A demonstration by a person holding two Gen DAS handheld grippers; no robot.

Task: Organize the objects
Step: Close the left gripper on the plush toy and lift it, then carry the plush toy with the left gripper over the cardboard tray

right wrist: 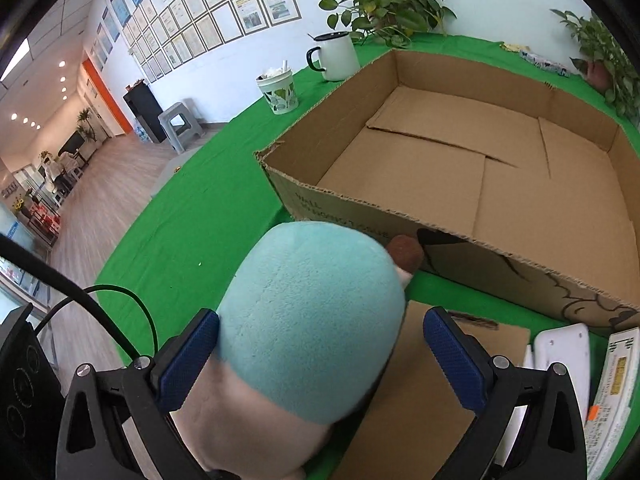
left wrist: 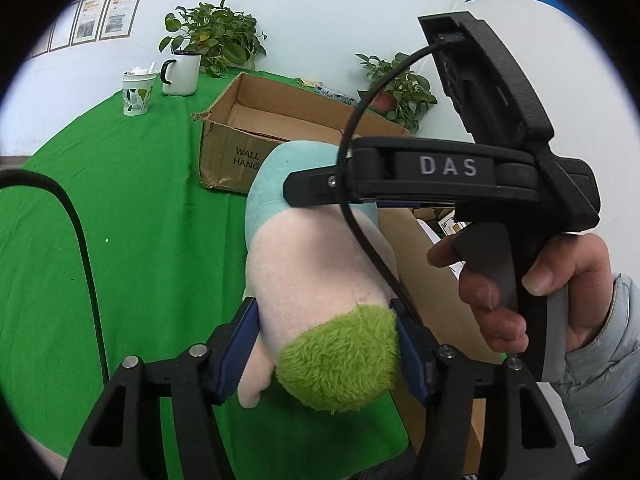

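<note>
Green cloth (left wrist: pixel 132 216): box (left wrist: pixel 232 152) reads "WALL"; right claw (left wrist: pixel 292 192) "DAS".

I see a soft plush toy (left wrist: pixel 316 280): matt pink and pale-blue short pile, shaggier green fuzz at one end. My left gripper (left wrist: pixel 326 344) is matt black plastic with ribbed blue pads (left wrist: pixel 240 344) and bright metal screws. Brown corrugated cardboard box (right wrist: pixel 480 184), rough torn edges. Green tablecloth (left wrist: pixel 132 216), felt-like. Glossy white enamel-look mug (left wrist: pixel 182 72).
</note>
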